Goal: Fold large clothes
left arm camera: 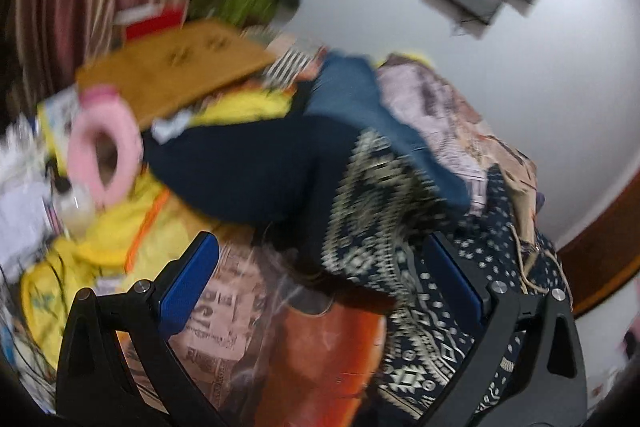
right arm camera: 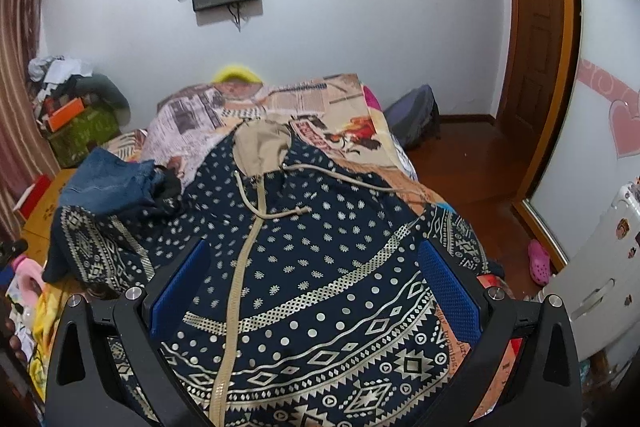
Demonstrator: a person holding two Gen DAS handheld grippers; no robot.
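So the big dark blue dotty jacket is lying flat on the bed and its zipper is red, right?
Not quite. The jacket does lie spread on the bed, but its zipper is beige, not red. The right wrist view shows it running down the middle, between the open right gripper fingers.

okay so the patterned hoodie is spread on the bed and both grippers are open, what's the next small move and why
Probably bring the left gripper down onto the bunched left sleeve and close on it. The hoodie lies zipper-up and mostly flat, but that sleeve is crumpled under the jeans, and both grippers hold nothing.
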